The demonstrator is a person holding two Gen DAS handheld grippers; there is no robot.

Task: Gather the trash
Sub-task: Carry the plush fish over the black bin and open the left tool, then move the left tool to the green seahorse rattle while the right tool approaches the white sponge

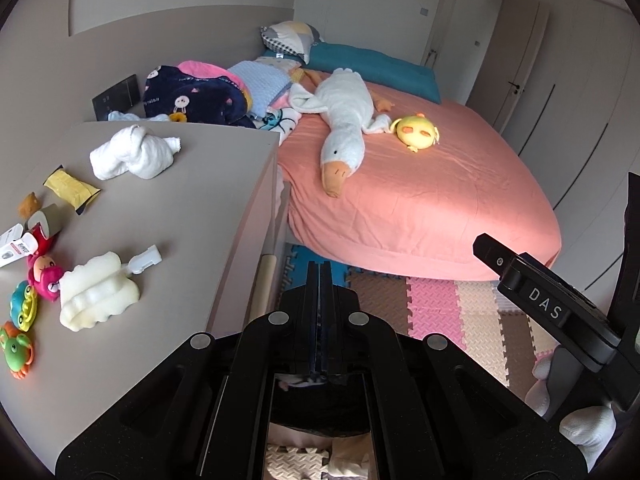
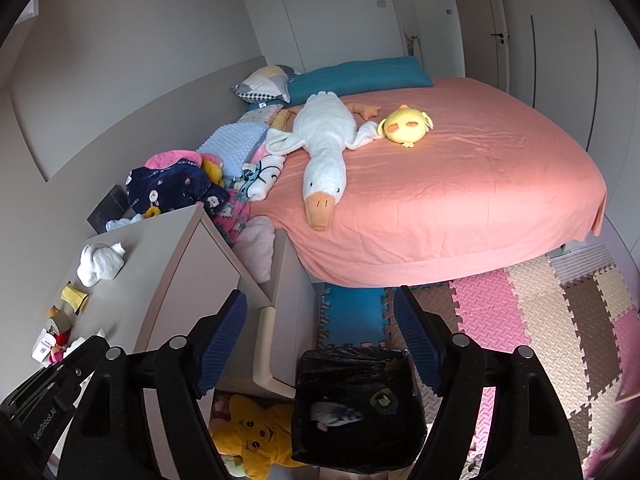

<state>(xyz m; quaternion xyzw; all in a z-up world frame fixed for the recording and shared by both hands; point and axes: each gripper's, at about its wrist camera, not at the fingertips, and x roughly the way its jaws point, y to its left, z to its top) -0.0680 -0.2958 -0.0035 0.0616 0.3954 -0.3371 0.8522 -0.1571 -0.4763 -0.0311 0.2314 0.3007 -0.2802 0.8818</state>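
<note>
While your right tool (image 2: 320,320) gapes wide and empty above the one black-lined bin (image 2: 356,408) holding two scraps, your left tool (image 1: 319,280) is pinched closed beside the tabletop (image 1: 180,208).

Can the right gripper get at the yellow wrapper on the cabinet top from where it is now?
Probably yes. The right gripper is open and holds nothing, poised over the black bin. The yellow wrapper lies flat on the cabinet top, nothing on top of it, though the left gripper sits between.
</note>
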